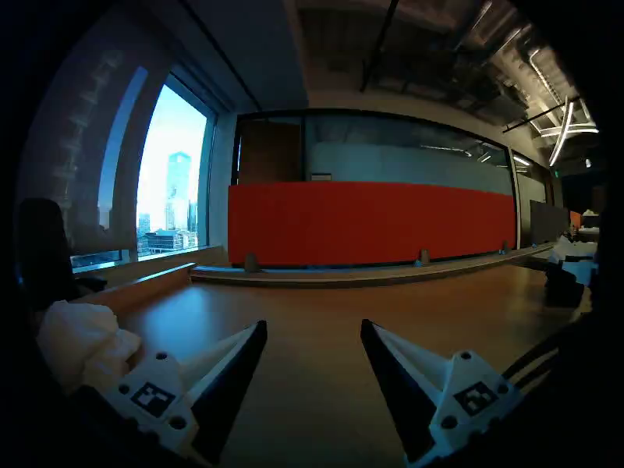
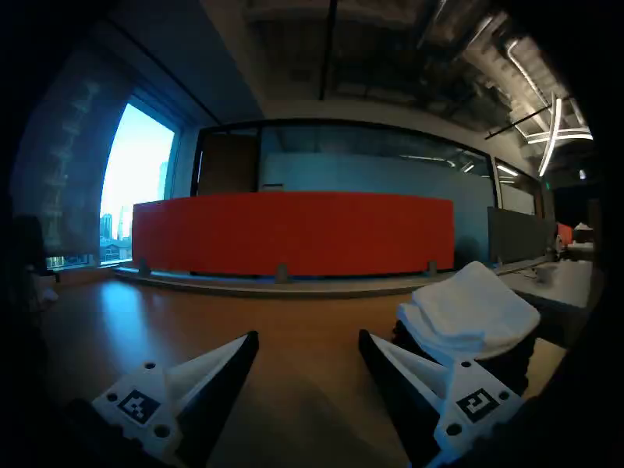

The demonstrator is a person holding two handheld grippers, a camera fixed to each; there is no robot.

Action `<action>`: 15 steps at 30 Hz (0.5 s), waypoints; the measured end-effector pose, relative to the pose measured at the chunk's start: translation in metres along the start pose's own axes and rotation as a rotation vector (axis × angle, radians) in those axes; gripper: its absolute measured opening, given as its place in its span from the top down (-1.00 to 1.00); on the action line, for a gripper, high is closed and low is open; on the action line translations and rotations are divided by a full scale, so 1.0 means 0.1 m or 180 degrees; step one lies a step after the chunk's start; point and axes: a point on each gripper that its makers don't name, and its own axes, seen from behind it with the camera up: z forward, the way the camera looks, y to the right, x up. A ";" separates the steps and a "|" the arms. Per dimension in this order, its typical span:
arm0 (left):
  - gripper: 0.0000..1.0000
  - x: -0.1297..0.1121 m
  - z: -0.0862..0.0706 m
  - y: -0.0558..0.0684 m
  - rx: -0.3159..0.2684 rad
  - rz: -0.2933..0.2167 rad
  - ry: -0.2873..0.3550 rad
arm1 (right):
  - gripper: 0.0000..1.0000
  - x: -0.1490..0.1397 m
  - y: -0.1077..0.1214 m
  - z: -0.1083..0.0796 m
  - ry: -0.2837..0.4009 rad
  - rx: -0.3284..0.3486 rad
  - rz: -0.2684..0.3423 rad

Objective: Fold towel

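The left gripper (image 1: 313, 324) and the right gripper (image 2: 308, 335) hang over the brown wooden tabletop (image 1: 327, 292), the jaws of both spread wide and empty. A crumpled white towel (image 1: 82, 339) lies at the tabletop's left edge. Folded white towels (image 2: 468, 312) sit stacked near its right edge.

White plastic 2-finger left gripper (image 1: 313, 324) with dark inner faces: jaws spread wide. Its fingers (image 1: 234, 363) taper to sharp tips that sit level with each other and aim straight forward, roughly horizontal. 1 square black-and-white marker (image 1: 152, 398) sits on each finger base, facing the camera.

The right gripper (image 2: 308, 335) has the same white 2-finger build with dark inner faces: jaws also wide apart, fingers (image 2: 405, 374) pointing forward, tips at equal height, no visible roll. It has 1 marker per finger base too. Neither pair of fingers presses on anything.
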 end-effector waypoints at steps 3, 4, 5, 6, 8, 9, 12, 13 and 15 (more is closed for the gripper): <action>-0.77 0.00 0.00 0.00 0.0000 0.0000 0.0000 | -0.99 0.00 0.00 0.00 -0.0001 0.0003 0.0000; -0.77 0.00 0.00 0.00 0.0000 0.0000 0.0000 | -0.99 0.00 0.00 0.00 -0.0002 0.0003 0.0001; -0.77 0.00 0.00 0.00 0.0000 0.0001 0.0000 | -0.99 0.00 -0.01 0.00 -0.0002 0.0003 0.0002; -0.77 0.00 0.00 0.00 0.0000 0.0000 0.0000 | -0.99 0.00 -0.01 0.00 -0.0002 0.0004 0.0002; -0.77 0.00 0.00 0.00 0.0000 0.0000 0.0000 | -0.99 0.01 -0.01 0.00 -0.0001 0.0005 0.0002; -0.77 0.00 0.00 0.00 0.0000 0.0000 0.0000 | -0.99 0.01 -0.01 0.00 -0.0001 0.0006 0.0002; -0.77 0.00 0.00 0.00 0.0000 0.0000 0.0000 | -0.99 0.01 -0.02 0.00 -0.0001 0.0012 0.0002; -0.77 0.00 0.00 0.00 0.0000 0.0000 0.0000 | -0.99 0.02 -0.02 0.00 -0.0001 0.0013 0.0002; -0.77 0.01 0.00 0.00 0.0000 0.0000 0.0000 | -0.99 0.02 -0.03 0.00 -0.0001 0.0016 0.0002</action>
